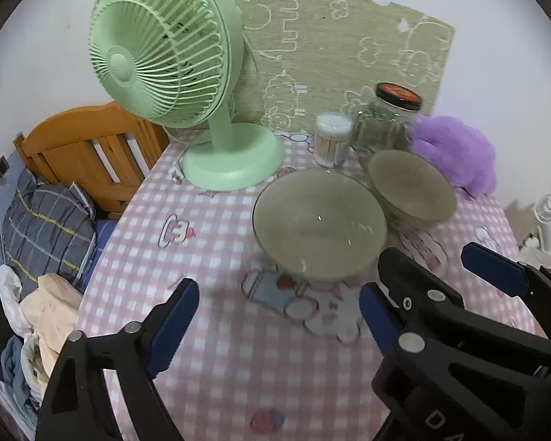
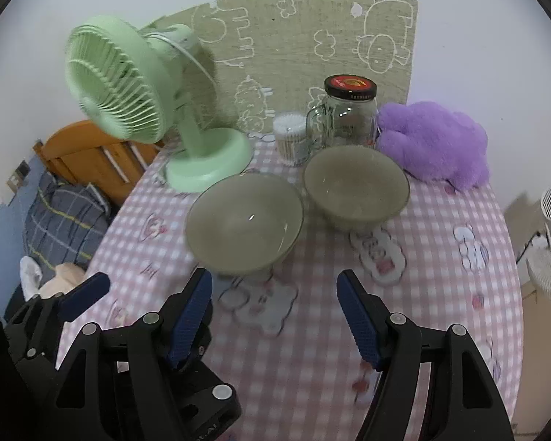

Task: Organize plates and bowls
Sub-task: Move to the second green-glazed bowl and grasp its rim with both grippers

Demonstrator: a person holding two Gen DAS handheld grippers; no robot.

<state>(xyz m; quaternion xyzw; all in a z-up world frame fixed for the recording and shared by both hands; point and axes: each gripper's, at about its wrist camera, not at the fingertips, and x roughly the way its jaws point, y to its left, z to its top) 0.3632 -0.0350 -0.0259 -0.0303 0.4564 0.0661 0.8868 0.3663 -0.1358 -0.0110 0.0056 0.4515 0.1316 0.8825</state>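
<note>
Two grey-green glass bowls stand upright on the pink checked tablecloth. The larger bowl [image 1: 319, 224] [image 2: 244, 224] is nearer; the smaller bowl [image 1: 411, 191] [image 2: 356, 191] stands behind it to the right, apart from it. My left gripper [image 1: 279, 316] is open and empty, low over the cloth just short of the larger bowl. My right gripper [image 2: 275, 305] is open and empty, close beside the left one, in front of both bowls. The right gripper also shows in the left wrist view [image 1: 433, 279], the left one in the right wrist view [image 2: 154, 286].
A green desk fan [image 1: 172, 70] [image 2: 136, 103] stands at the table's back left. A cotton-swab tub [image 1: 332, 139] [image 2: 290, 139], a lidded glass jar [image 1: 385, 121] [image 2: 349, 114] and a purple plush toy [image 1: 455, 150] [image 2: 433, 143] line the back. A bed with bedding [image 1: 47, 220] lies left of the table edge.
</note>
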